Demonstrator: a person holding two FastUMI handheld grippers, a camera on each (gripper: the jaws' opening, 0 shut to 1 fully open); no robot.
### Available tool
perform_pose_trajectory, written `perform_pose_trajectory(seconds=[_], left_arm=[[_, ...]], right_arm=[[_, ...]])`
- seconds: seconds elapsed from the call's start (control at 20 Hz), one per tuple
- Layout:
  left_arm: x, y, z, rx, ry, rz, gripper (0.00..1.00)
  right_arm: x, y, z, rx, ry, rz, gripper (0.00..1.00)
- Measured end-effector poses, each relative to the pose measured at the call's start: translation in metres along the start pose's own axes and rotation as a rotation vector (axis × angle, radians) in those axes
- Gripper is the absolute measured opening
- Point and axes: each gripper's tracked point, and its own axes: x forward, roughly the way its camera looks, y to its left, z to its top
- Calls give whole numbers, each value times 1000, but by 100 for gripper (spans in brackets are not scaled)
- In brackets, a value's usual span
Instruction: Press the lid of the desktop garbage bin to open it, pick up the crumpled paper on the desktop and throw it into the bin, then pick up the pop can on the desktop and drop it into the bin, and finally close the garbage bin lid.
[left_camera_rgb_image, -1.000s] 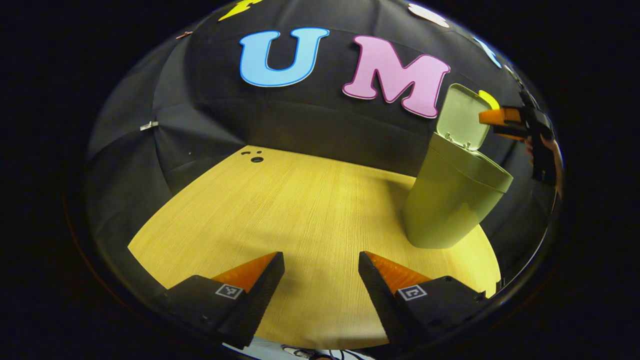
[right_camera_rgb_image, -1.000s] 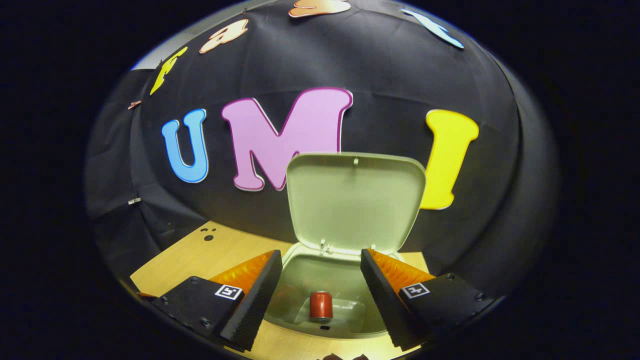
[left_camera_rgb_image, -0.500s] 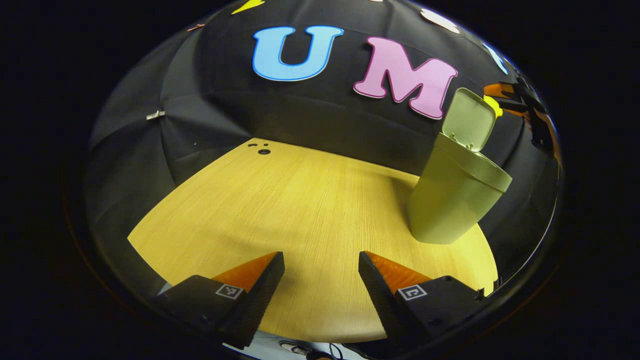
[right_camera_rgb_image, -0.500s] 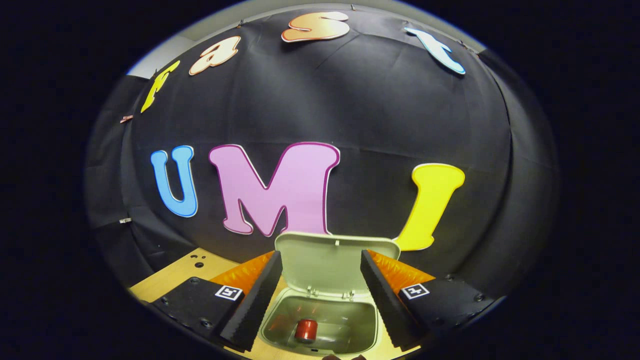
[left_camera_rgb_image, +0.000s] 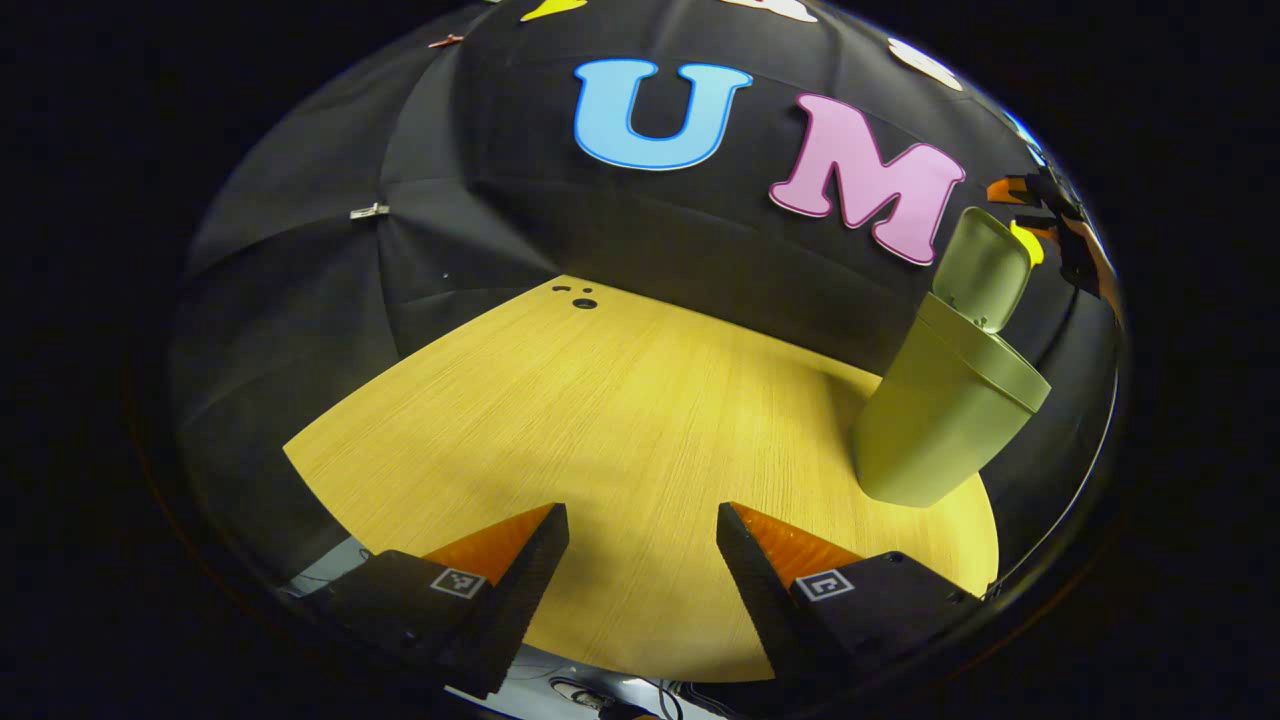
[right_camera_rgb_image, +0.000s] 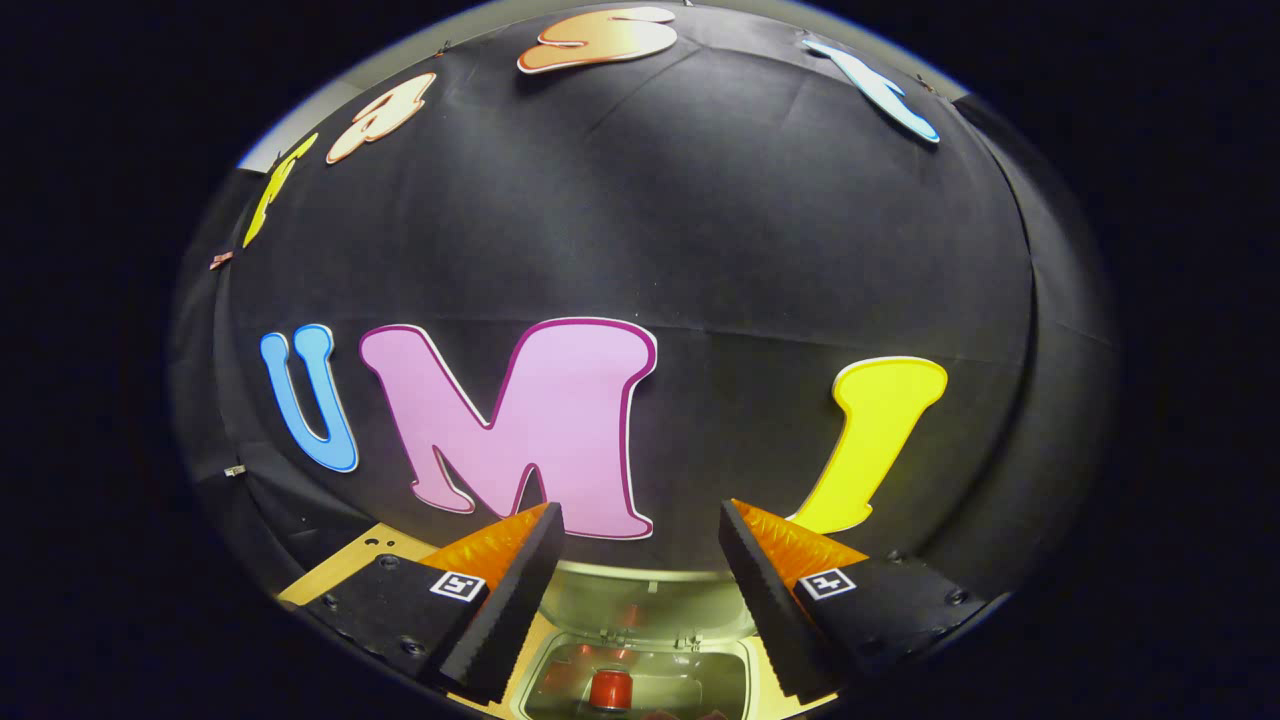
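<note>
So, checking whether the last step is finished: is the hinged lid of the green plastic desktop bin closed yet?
No, the green bin's lid stands upright over the green plastic bin, and the red pop can shows inside.

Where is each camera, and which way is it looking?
Left gripper view: rides the left gripper, low over the round wooden table, facing the open green plastic bin; its own fingers show.
Right gripper view: rides the right gripper, above the bin, red can inside; its own fingers show.
Shared: bin, table.
</note>
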Motion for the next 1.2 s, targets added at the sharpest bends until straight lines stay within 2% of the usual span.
perform_pose_trajectory(seconds=[0.2,0.4,0.45,0.5,0.7,0.85,1.2], left_arm=[[-3,17,-10,-14,13,57,96],[-3,20,-13,-18,23,76,96],[-3,20,-12,-15,22,77,96],[-1,18,-11,-11,22,75,96],[5,6,-7,29,23,36,96],[10,-2,-2,66,18,2,96],[19,-19,3,130,30,-66,96]], right_arm=[[24,-8,-16,54,52,-15,98],[27,-2,-39,3,83,-8,100],[26,-2,-39,-15,82,-11,95],[25,-1,-41,-29,81,-12,96],[0,6,-49,-61,77,-3,96],[-21,17,-84,-66,153,31,96],[-60,18,-140,-60,186,15,98]])
